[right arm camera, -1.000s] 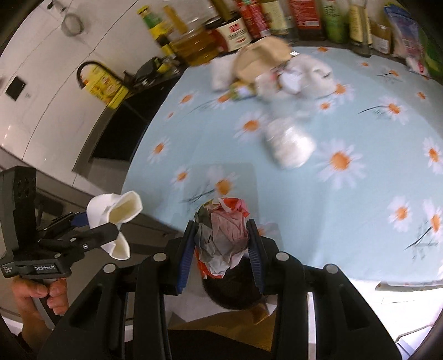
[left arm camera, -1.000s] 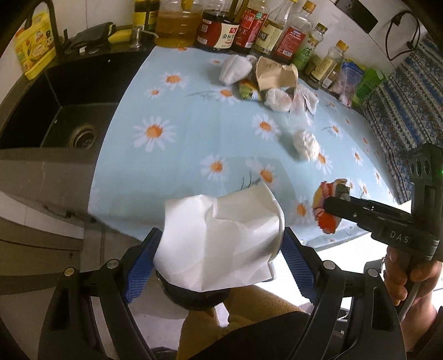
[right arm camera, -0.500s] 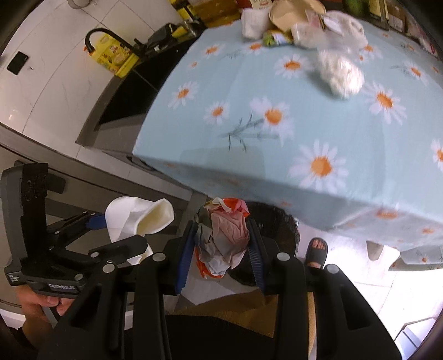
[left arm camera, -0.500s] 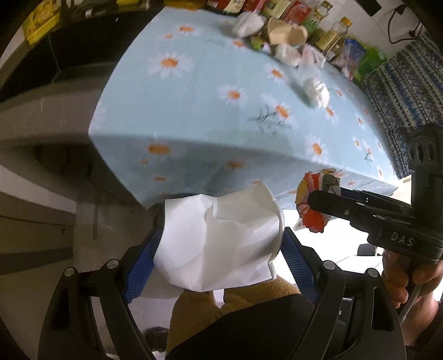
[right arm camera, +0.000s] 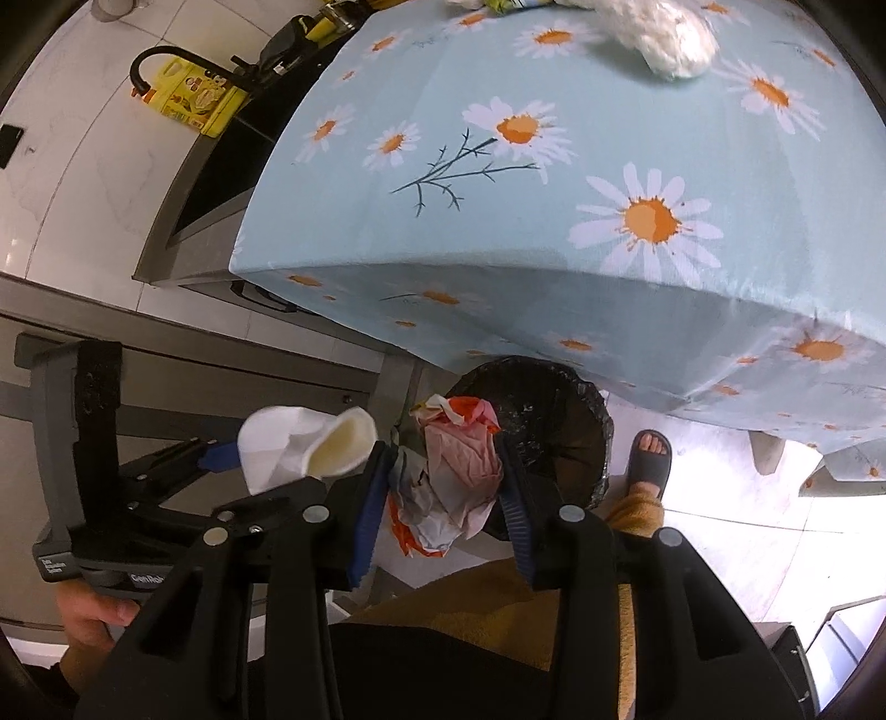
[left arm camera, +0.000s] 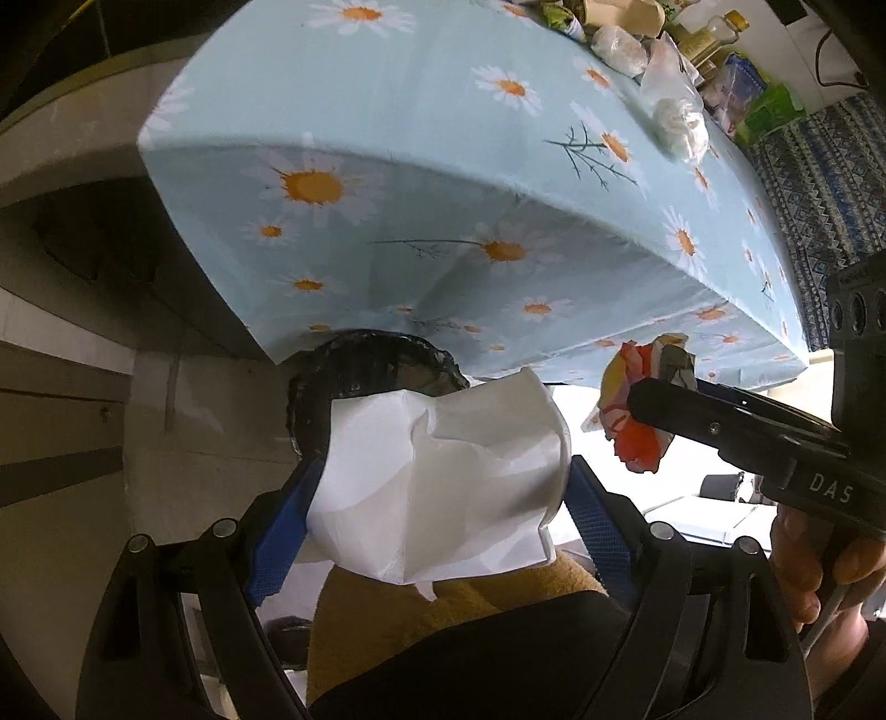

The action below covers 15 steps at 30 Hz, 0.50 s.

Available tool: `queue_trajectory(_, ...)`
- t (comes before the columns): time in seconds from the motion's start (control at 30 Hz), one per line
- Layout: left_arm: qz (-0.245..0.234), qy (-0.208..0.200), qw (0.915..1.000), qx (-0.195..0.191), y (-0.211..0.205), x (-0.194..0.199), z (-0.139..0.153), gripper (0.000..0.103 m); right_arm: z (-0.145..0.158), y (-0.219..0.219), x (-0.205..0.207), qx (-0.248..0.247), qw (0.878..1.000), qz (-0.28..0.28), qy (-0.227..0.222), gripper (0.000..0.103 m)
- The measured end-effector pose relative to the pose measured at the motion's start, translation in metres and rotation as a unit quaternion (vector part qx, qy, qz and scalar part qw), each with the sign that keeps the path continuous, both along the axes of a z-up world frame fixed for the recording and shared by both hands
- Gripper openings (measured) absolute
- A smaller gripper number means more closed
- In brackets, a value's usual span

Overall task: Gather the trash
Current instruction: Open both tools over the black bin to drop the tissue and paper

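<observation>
My left gripper (left arm camera: 443, 476) is shut on a crushed white paper cup (left arm camera: 443, 487), held wide between the blue pads above the near rim of a black-lined trash bin (left arm camera: 376, 360). The bin stands on the floor under the table's front edge. In the right wrist view my right gripper (right arm camera: 443, 459) hangs over the bin (right arm camera: 554, 399). Its jaws are opening, with a crumpled red, orange and grey wrapper (right arm camera: 454, 471) still caught between the pads. The left gripper (right arm camera: 288, 459) with the cup (right arm camera: 299, 443) is just left of it. The right gripper (left arm camera: 642, 399) and wrapper (left arm camera: 637, 443) show right of the cup.
The table (right arm camera: 609, 111) wears a pale blue daisy cloth that overhangs the bin. A white wad (right arm camera: 670, 44) and more rubbish lie further back by bottles (left arm camera: 714, 33). A black sink (right arm camera: 221, 166) is to the left. A sandalled foot (right arm camera: 650, 459) stands beside the bin.
Both grippers have sunk from table height past the front edge, down over the bin. The cup and the wrapper are still between their pads.
</observation>
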<state>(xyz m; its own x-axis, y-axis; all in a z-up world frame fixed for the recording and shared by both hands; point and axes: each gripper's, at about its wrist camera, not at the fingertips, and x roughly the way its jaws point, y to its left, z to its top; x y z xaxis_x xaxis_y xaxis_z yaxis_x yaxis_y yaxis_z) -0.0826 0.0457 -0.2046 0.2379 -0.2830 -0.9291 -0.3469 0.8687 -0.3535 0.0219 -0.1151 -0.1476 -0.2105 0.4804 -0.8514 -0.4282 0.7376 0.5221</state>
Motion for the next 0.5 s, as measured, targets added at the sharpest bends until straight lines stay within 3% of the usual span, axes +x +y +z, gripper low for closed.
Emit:
queue_trajectory(0.13,0.006,0.006,0.9999,-0.011,0.0,0.004,-0.006,0.092,-0.001,-0.004,0.007,0.019,0.999,-0.019,0.019,0.065)
queue_trajectory(0.5,0.023,0.004,0.9997,-0.01,0.009,0.007,0.0,0.093,0.009,-0.009,0.018,0.02,0.999,-0.03,0.006,0.065)
